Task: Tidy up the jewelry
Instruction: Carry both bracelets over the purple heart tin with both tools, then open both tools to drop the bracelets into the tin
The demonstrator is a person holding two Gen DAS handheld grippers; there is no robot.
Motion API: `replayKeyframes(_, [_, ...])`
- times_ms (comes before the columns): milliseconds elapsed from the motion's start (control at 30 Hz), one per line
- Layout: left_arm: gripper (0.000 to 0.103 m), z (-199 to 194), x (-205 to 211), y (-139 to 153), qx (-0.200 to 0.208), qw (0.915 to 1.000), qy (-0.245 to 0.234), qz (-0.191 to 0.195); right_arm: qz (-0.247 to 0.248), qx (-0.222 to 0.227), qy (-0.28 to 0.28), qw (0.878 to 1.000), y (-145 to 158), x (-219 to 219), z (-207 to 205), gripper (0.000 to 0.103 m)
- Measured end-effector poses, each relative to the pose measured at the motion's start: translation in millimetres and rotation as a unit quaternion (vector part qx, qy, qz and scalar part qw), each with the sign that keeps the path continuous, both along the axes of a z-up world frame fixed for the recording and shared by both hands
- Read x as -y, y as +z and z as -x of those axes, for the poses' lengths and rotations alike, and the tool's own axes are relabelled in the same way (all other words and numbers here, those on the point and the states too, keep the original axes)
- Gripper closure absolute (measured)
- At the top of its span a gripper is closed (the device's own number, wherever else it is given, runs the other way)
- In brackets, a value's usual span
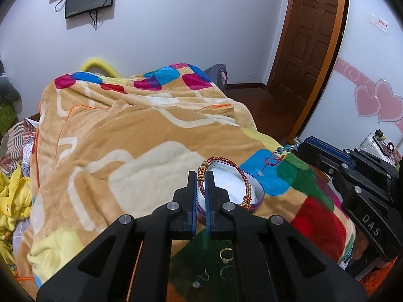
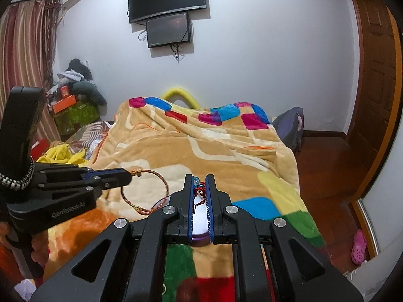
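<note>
**Holding both bracelets over the purple dish**

Gripping the braided red-and-gold cord bracelet (image 1: 224, 176) with the left gripper (image 1: 200, 183); jaws are pinching together on the gold-bead section, loop is hanging free to the right and draping over the white-lined purple oval jewelry dish (image 1: 259, 193); the right wrist view is showing the same loop dangling off the fingertips (image 2: 126, 175), so only the tips are carrying it.

Right gripper (image 2: 200, 188) is clamping a red cord bracelet with blue crystal beads (image 2: 199, 187); beads are sticking out past the tips, cord is trailing down between the pads; the left view is showing its tail (image 1: 274, 159) hanging over the blue patch of the blanket, next to the dish.

Dish is sitting on the plush multicolour patchwork blanket (image 1: 141, 136), directly under both claws; likely why both pieces are being held high and close together, each ready to be lowered in without dragging on the fleece.

Loose pieces are lying on the green patch nearer the camera: a gold ring (image 1: 226, 254), a thin open hoop (image 1: 226, 271), a small silver pendant (image 1: 200, 278); these are waiting, not yet sorted.

Judgement: mid-task; thin cords are snagging risks on plush, so releasing low over the lining looks safer.
</note>
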State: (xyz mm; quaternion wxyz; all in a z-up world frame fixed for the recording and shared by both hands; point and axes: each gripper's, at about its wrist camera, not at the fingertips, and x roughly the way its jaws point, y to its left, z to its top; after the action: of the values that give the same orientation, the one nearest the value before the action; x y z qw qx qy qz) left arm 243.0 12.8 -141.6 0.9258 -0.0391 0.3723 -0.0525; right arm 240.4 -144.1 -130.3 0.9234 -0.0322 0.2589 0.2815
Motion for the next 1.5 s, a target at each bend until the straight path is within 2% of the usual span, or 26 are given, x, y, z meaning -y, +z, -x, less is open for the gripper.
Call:
replayKeyframes(433, [0.099,-37,6,-34,-0.037,0.999,-0.006,-0.023,0.035,-0.064,0.008,0.997,-43,-13,-33,0.095])
replayKeyframes(800, [0.099,-48,11,-52,-0.062,0.9975,-0.015,-0.031,0.062,-0.102,0.022,0.993,-56,-18,-37,0.095])
replayKeyframes(1200, [0.097,-42,13,-47,-0.063,0.9974,-0.017,-0.03,0.079,-0.109,0.022,0.991,-55,-20,-34,0.095])
replayKeyframes(1333, [0.089,-36,11,-40,-0.059,0.9978,-0.018,-0.026,0.081,-0.106,0.021,0.991,-50,-19,-30,0.094])
replayKeyframes(1500, [0.086,-25,8,-28,-0.048,0.9985,-0.015,-0.023,0.082,-0.098,0.017,0.992,-41,-16,-22,0.09])
